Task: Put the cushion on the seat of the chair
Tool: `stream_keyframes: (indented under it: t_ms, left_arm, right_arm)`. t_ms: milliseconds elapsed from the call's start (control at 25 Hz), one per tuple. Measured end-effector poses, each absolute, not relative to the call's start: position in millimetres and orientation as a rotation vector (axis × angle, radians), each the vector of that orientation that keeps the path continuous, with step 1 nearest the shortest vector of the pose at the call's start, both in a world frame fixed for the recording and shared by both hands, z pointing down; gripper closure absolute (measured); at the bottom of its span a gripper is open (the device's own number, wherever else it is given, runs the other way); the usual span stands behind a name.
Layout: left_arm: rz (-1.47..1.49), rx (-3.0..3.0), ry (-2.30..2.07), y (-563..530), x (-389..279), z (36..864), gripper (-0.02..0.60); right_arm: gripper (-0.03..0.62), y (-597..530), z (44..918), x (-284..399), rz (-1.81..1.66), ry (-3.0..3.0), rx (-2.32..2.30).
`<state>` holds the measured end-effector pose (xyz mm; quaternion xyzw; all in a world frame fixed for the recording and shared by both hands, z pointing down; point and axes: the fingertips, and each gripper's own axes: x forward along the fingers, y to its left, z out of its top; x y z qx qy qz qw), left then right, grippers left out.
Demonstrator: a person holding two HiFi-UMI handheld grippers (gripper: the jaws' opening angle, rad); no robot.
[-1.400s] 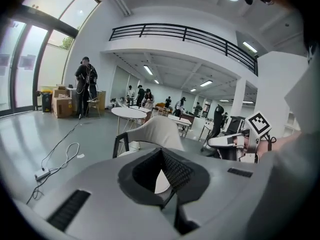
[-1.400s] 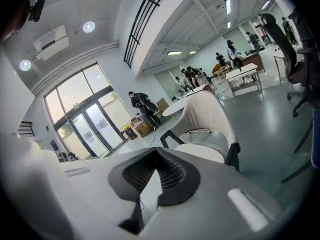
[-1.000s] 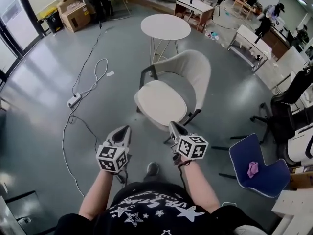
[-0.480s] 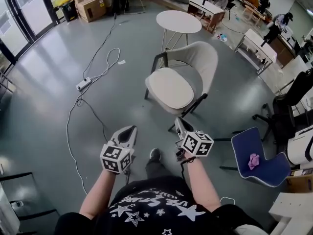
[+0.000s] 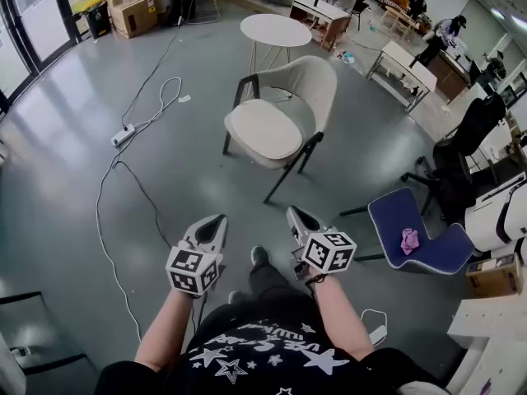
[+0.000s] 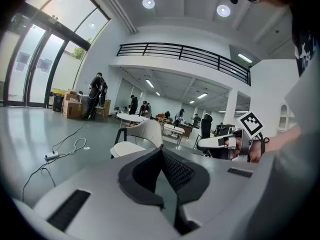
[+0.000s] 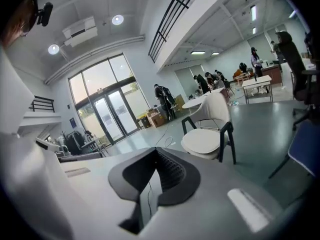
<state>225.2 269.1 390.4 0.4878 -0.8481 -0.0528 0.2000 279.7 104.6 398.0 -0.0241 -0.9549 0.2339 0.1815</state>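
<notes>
1. While the person stands back from the furniture, the left gripper [image 5: 216,219] and the right gripper [image 5: 291,212] are held side by side, low in front of the body. Both are above the grey floor [image 5: 66,188] and well apart from the chair [image 5: 317,85].
2. In the left gripper view, the fingers [image 6: 175,171] meet at their tips with nothing between them.
3. In the right gripper view, the fingers [image 7: 170,171] are likewise pressed together and empty.
4. The cushion [image 5: 262,130], pale and rounded, lies flat on the seat of the chair, which has a cream shell back and dark legs.
5. A round white table [image 5: 274,30] stands just behind the chair.
6. A corded power strip [image 5: 123,134] lies on the floor to the left of the chair.
7. To the right stands a blue chair [image 5: 387,220] with a pink cloth [image 5: 409,240] on its seat, and a black office chair [image 5: 461,151] stands beyond it.
8. Cardboard boxes [image 5: 132,8] sit near the glass doors at the far left.
</notes>
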Motion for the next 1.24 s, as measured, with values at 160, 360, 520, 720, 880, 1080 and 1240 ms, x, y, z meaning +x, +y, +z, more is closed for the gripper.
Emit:
stream_keyframes:
  t_ms: [160,360,520,720,880,1080,1240]
  left_arm:
    - [-0.159,1.389,-2.36,261,246,392,0.574]
    - [-0.138,1.426,-2.365,242,263,387,0.574]
    - [-0.116,1.416,-2.391,230,277,380,0.574]
    - [-0.107,1.387,-2.418,222,306,371,0.574]
    - [-0.118,1.347,-2.434,219,331,368,0.574]
    - [-0.112,1.323,-2.43,215,364,378,0.574]
    - [-0.133,1.316,-2.425,210,393,383,0.574]
  right_arm:
    - [0.591,95,398,310,0.637,-2.696,-0.026]
    - [0.591,73,397,329,0.606,-2.709,0.01]
    - [0.591,62,397,343,0.6,-2.716,-0.026]
    - [0.591,46,399,372,0.68,-2.707,-0.046]
    - [0.591,41,398,393,0.668,-2.699,-0.08]
    - [0.591,41,406,418,0.657,-2.689,-0.113]
    - [0.591,36,414,440,0.683,-2.682,-0.105]
